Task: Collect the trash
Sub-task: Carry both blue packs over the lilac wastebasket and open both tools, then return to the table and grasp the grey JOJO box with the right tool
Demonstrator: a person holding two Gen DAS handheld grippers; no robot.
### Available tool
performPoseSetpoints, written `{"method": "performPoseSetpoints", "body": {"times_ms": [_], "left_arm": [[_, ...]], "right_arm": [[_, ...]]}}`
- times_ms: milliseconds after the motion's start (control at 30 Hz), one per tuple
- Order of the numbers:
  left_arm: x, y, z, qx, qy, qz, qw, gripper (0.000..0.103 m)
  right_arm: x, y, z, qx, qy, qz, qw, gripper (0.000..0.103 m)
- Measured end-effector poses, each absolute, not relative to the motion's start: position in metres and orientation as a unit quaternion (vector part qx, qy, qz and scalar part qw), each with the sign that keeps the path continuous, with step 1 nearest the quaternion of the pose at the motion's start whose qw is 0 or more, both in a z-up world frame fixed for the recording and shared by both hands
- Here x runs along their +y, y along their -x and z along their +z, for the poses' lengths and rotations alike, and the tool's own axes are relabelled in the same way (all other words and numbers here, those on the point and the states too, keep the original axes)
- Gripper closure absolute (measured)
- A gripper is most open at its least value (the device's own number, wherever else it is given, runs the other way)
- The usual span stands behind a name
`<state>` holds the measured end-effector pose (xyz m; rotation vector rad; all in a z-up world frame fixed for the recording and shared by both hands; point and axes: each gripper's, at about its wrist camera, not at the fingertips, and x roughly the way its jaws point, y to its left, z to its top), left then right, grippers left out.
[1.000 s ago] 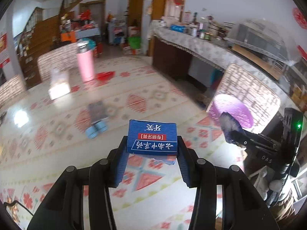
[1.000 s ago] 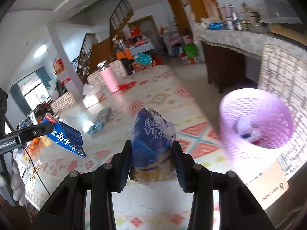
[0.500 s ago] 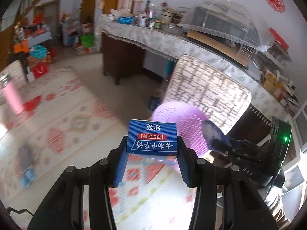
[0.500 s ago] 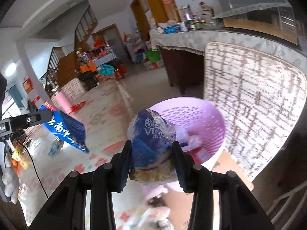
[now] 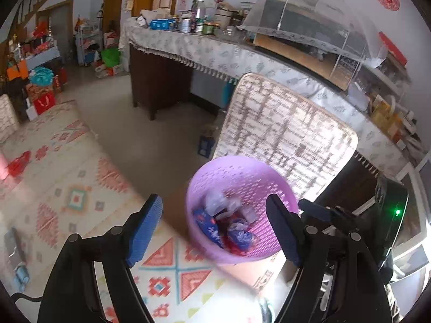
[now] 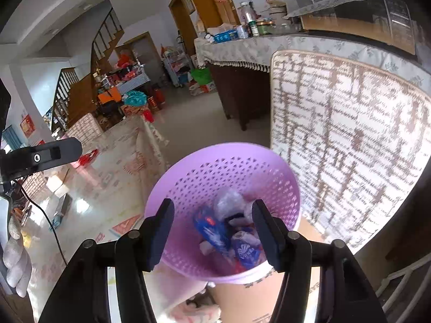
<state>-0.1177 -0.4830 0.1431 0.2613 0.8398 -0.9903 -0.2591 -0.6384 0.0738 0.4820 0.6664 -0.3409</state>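
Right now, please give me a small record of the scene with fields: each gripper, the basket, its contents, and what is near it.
left gripper: open, empty, above the basket
right gripper: open, empty, above the basket
purple basket: upright, perforated wall
contents: blue box, blue Vinda wrapper, clear plastic
beside basket: patterned mattress standing on edge
floor: patterned mat
task state: both items appear dropped in

A round purple basket (image 6: 188, 177) with little holes stands upright on the floor. Inside lie a blue box (image 6: 212, 230), a crumpled blue wrapper (image 6: 246, 250) and a clear plastic bag (image 6: 227, 203), all piled together.
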Motion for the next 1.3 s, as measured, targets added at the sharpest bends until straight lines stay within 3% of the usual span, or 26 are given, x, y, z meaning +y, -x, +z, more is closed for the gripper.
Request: {"method": "performPoseSetpoints", "body": {"times_ms": [433,767,1067,1233,1300], "left_arm": [[-0.315,0.104,0.144,0.370,-0.098,-0.325,0.865,0.025],[-0.171,0.023,0.090,0.416,-0.126,-0.191,0.880,0.025],[-0.185,-0.034,0.033,0.433,-0.210,-0.200,0.853,0.025],[-0.183,-0.053,0.019,0.479,-0.159,-0.213,0.836,0.025],[-0.174,-0.058,0.017,0.501,-0.124,-0.215,0.829,0.031]], "right_arm": [[-0.561,0.255,0.088,0.316,-0.222,-0.102,0.917,0.031],[-0.475,0.233,0.085,0.337,-0.202,-0.037,0.919,0.029],[-0.444,0.232,0.081,0.354,-0.185,-0.034,0.916,0.029],[-0.438,0.232,0.083,0.361,-0.176,-0.042,0.915,0.029],[-0.434,0.228,0.082,0.364,-0.176,-0.039,0.914,0.030]]}}
